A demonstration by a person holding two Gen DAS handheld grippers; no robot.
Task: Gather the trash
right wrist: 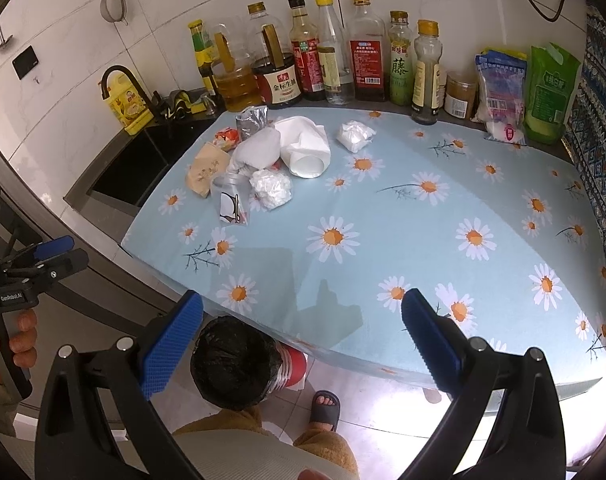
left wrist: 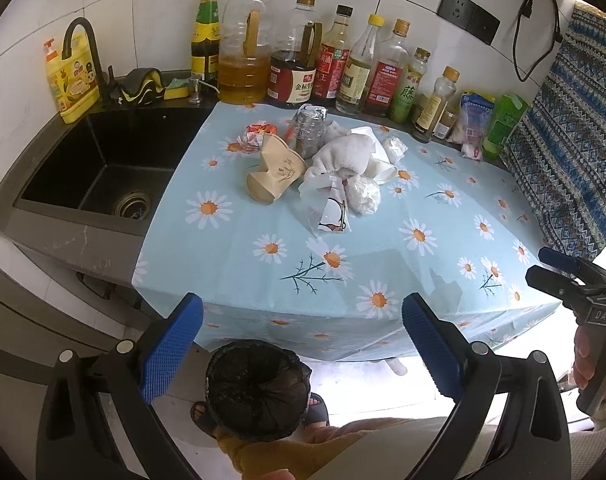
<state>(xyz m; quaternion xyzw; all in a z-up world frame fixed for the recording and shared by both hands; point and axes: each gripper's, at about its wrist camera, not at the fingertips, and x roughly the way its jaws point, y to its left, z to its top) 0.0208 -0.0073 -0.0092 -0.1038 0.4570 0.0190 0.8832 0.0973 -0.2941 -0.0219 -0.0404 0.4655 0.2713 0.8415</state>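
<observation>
A pile of trash lies on the daisy-print tablecloth (left wrist: 383, 240): a tan paper cup (left wrist: 275, 172) on its side, a white crumpled wad (left wrist: 343, 156), a clear plastic bag (left wrist: 327, 204), a foil wrapper (left wrist: 309, 128) and a red wrapper (left wrist: 255, 136). The right wrist view shows the same pile, with the tan cup (right wrist: 207, 168), a white cup (right wrist: 303, 148) and crumpled plastic (right wrist: 271, 188). A bin lined with a black bag (left wrist: 259, 388) (right wrist: 235, 368) stands on the floor at the table's near edge. My left gripper (left wrist: 303, 340) and right gripper (right wrist: 301, 336) hover open and empty above the bin, short of the pile.
A black sink (left wrist: 103, 168) with a faucet (left wrist: 79, 40) lies to the left. Sauce and oil bottles (left wrist: 303, 64) line the tiled back wall, with packets (right wrist: 503, 92) at the right end. A patterned cloth (left wrist: 567, 140) hangs on the right. The person's slippered foot (right wrist: 325, 404) is beside the bin.
</observation>
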